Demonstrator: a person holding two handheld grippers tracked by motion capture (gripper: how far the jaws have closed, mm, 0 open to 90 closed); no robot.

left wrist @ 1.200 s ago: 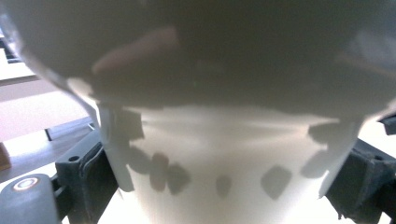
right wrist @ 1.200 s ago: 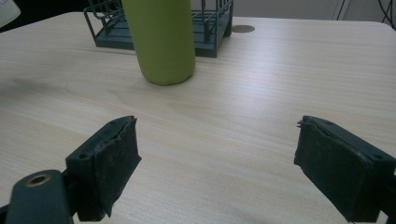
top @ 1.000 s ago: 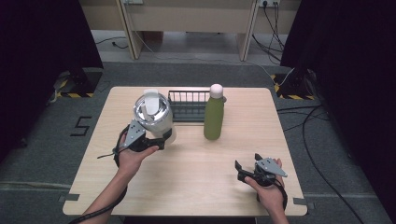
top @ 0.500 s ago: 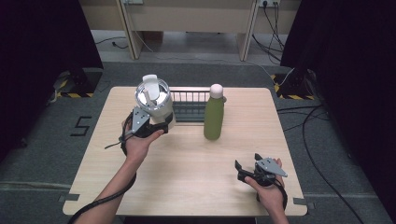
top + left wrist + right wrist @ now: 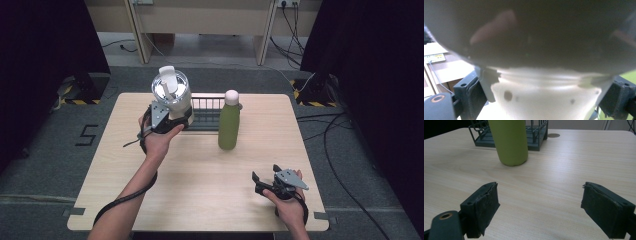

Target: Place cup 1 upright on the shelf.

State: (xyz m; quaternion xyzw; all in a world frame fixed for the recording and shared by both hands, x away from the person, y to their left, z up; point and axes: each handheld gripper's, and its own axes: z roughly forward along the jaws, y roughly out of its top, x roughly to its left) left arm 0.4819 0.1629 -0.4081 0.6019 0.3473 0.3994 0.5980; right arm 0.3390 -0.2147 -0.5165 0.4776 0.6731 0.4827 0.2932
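Nearest to me, my right gripper (image 5: 261, 181) rests low at the near right of the table (image 5: 210, 200), its jaws spread well apart with nothing between them but bare wood; they have just been closing a touch. Its own view looks across the boards at the base of the green bottle (image 5: 510, 142).

Further up on the left, my left gripper (image 5: 167, 120) has its jaws clamped on the white base of a clear-topped blender jug (image 5: 172, 95), which I am carrying upright, lifted off the table and right at the left end of the dark wire basket (image 5: 210, 117). In the left gripper view the jug (image 5: 544, 100) sits between the two pads, pressed from both sides.

Beyond, the green bottle (image 5: 229, 120) stands upright just in front of the basket's right end, untouched.

My judgement: the pick-up is done and the carry is nearly over; what is left is lowering the jug into the basket and letting go, then perhaps the bottle.
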